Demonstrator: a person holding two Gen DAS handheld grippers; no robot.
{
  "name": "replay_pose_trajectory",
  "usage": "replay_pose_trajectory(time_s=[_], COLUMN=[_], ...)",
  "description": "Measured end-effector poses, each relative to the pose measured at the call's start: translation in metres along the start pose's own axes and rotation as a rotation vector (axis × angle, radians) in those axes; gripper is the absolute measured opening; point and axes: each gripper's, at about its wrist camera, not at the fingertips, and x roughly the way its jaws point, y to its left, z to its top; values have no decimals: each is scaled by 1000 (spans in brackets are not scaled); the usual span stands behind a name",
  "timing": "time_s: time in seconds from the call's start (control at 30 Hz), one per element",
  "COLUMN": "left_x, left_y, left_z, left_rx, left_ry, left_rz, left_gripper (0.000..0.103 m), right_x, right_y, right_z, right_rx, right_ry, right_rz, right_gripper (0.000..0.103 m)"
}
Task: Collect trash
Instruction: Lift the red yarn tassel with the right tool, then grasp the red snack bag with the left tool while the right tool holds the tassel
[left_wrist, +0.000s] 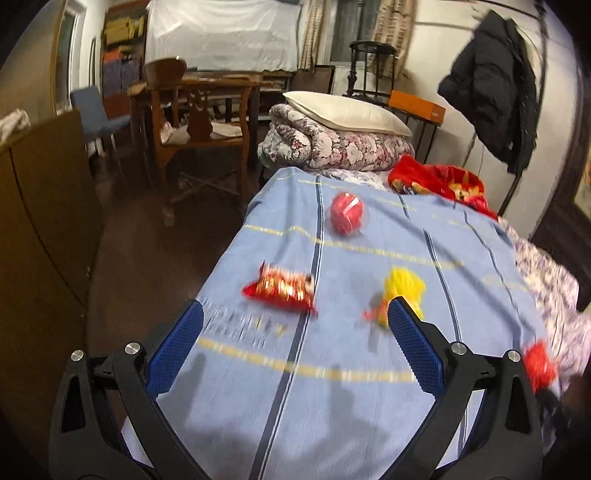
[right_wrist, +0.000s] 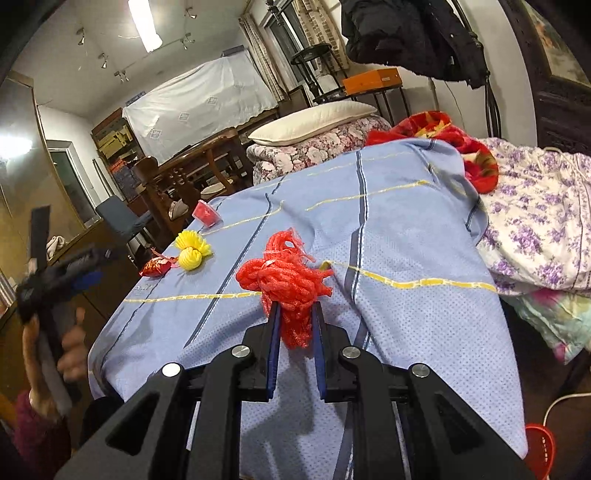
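On the blue striped sheet (left_wrist: 332, 369) lie a red snack wrapper (left_wrist: 282, 288), a yellow foam net (left_wrist: 402, 290) and a red cup-like piece (left_wrist: 346, 213). My left gripper (left_wrist: 295, 314) hovers above the sheet near them, open and with nothing between its jaws. My right gripper (right_wrist: 297, 312) is shut on a red foam net (right_wrist: 286, 280), held just over the sheet (right_wrist: 406, 258). The right wrist view also shows the yellow foam net (right_wrist: 192, 251), the wrapper (right_wrist: 155, 266) and the red cup piece (right_wrist: 207, 215) to the left. The red net (left_wrist: 539, 363) appears at the right edge of the left wrist view.
A folded floral quilt with a pillow (left_wrist: 343, 136) and a red blanket (left_wrist: 439, 182) lie at the bed's far end. A wooden chair (left_wrist: 199, 122) and a brown cabinet (left_wrist: 40, 229) stand left of the bed. A red basket (right_wrist: 539, 452) sits on the floor at lower right. A hand (right_wrist: 70, 343) holds the left gripper.
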Motion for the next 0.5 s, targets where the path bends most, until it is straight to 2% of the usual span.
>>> replay_pose_trajectory(time_s=[0.2,0.33,0.4,0.43,0.5], left_x=[46,65,70,68,68], left_y=[-5,4,12,17,22], left_z=[17,15,13,13,13], left_rx=[-20,-64,-99,-126,-148], left_ry=[53,68,92,85,81], left_rz=[60,85,63,28,13], left_gripper=[96,96,96,96,96], right_x=[2,3,4,5,7], right_y=[2,3,2,2,2], right_z=[-1,-2,-2,-2,-2], right_rx=[8,8,15,18,24], right_ry=[6,14,20,22,28], right_rz=[15,19,21,21,18], right_gripper=[16,17,17,18,19])
